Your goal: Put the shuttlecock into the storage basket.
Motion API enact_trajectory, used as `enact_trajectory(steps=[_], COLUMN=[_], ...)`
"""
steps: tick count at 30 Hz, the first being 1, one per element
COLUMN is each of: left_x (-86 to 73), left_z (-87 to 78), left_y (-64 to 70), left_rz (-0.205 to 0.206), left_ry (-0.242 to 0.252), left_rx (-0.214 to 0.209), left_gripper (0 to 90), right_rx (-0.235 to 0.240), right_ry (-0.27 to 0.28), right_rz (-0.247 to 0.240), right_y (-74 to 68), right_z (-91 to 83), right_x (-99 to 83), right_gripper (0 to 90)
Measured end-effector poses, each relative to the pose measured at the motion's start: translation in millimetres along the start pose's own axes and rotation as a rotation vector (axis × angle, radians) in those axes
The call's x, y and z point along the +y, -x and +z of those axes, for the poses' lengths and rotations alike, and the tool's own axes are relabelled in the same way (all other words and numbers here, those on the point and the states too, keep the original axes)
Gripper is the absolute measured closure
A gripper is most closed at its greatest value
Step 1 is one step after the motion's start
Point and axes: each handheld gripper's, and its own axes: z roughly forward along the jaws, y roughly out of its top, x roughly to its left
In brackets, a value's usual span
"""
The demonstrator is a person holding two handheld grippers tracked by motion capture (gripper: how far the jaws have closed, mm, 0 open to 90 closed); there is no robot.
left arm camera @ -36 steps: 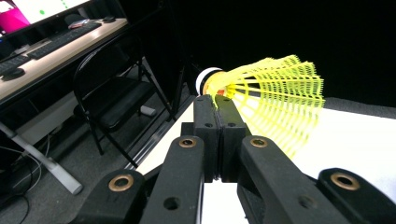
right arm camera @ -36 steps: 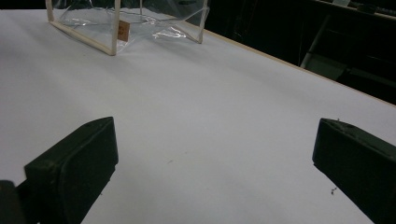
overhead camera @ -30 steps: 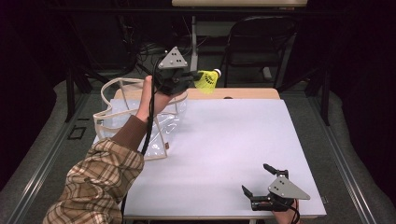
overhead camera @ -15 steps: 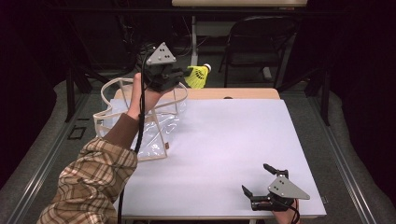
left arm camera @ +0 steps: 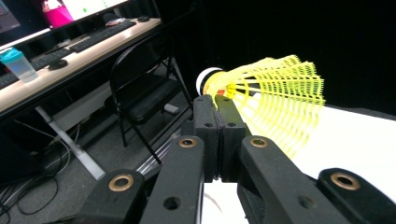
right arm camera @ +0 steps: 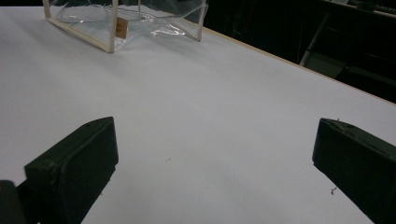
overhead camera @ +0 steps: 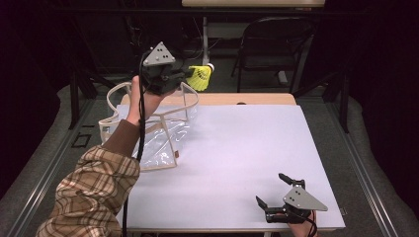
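My left gripper is raised above the far left of the table, shut on a yellow shuttlecock. In the left gripper view its jaws pinch the net skirt of the shuttlecock near the white cork, which points away. Below the hand stands a clear plastic bag with cream trim and handles, its mouth open upward. My right gripper rests at the table's near right edge, open, nothing between its fingers. The clear bag lies far off in that view.
The white table top stretches between the bag and the right gripper. A black folding chair stands beyond the far edge. A desk with keyboards and a blue-capped bottle is behind it.
The left gripper has carried the shuttlecock a little left and higher above the bag, then eased back right. The right gripper has stayed still.
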Motion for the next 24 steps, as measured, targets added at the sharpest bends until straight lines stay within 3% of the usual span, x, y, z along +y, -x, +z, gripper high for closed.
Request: enact_trajectory(steps=[24], left_x=[-7.1], left_z=[-23.7], left_y=[-18.1], left_rz=[-0.021], left_ry=[0.006], left_rx=[0.056], left_gripper=[89.7], right_rx=[-0.001], right_ry=[-0.004], right_rz=[-0.005], right_y=[0.2], right_z=[0.3], right_x=[-0.1], right_gripper=[0.0])
